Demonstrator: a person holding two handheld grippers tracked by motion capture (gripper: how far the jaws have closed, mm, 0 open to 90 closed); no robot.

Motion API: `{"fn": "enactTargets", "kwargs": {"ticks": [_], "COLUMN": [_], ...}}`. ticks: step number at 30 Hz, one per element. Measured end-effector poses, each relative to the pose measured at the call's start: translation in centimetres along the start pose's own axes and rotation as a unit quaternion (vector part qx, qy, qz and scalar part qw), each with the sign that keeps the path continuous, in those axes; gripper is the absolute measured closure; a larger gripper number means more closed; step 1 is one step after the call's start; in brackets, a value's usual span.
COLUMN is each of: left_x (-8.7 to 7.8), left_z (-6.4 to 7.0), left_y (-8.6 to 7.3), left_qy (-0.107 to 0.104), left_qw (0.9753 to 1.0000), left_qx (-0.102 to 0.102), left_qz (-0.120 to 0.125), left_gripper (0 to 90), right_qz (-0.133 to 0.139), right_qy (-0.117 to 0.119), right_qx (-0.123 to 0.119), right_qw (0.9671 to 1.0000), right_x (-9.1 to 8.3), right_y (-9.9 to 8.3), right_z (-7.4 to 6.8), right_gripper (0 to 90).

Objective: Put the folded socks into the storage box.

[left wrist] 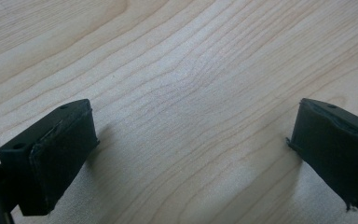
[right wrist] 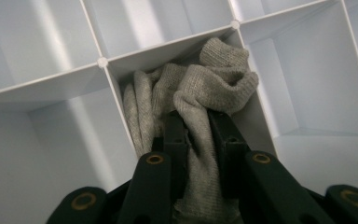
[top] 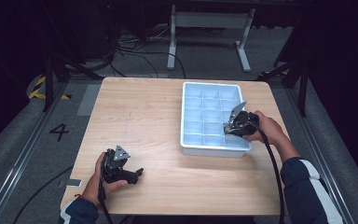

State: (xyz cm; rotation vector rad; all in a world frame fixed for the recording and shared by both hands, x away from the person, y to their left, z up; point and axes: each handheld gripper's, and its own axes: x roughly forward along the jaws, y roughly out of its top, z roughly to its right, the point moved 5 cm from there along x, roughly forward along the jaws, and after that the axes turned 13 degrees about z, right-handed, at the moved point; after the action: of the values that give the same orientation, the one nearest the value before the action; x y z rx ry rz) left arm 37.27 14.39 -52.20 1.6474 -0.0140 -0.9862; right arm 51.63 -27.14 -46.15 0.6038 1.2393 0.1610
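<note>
Sock (right wrist: 200, 88), grey knit, bunched in one compartment of white divider tray (top: 186, 140), near its front-right corner. My right tongs (right wrist: 196, 122) pinch a fold w/ narrow jaws, prob. to stuff it down or lift it. Left tongs (left wrist: 191, 154) wide, empty, resting low on bench (top: 140, 116), well apart from tray, out of the way.

The high view is lit from above: the wooden table (top: 168, 135) is evenly bright, while the surrounding floor and room are left dim to black. The picture is slightly soft. In the left gripper view, the wood grain is rendered sharply, and soft shadows are cast beside the black jaws. In the right gripper view, pale glare streaks are seen on the white divider tray (right wrist: 51, 84); the nearest jaw parts are blurred.
</note>
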Motion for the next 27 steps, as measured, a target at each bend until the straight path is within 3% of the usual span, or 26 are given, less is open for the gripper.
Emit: {"fn": "enactTargets", "kwargs": {"ticks": [4, 14, 18, 27], "left_x": [0.0, 0.0, 0.0, 0.0], "left_z": [0.0, 0.0, 0.0, 0.0], "left_y": [0.0, 0.0, 0.0, 0.0], "left_qy": [0.000, 0.000, 0.000, 0.000], "left_qw": [1.0000, 1.0000, 1.0000, 1.0000], "left_qx": [0.000, 0.000, 0.000, 0.000], "left_qz": [0.000, 0.000, 0.000, 0.000], "left_gripper": [0.4, 0.4, 0.4, 0.4], "right_qz": [0.001, 0.039, 0.067, 0.031], "right_qy": [-0.002, -0.006, 0.001, 0.004], "right_qx": [0.009, 0.029, 0.038, 0.030], "right_qw": [1.0000, 0.9988, 0.9970, 0.9991], "right_x": [0.0, -1.4, -2.2, -1.1], "right_y": [0.0, -0.2, 0.3, 0.5], "right_z": [0.0, 0.4, 0.3, 0.1], "right_gripper": [76.8, 67.9, 73.8, 80.3]}}
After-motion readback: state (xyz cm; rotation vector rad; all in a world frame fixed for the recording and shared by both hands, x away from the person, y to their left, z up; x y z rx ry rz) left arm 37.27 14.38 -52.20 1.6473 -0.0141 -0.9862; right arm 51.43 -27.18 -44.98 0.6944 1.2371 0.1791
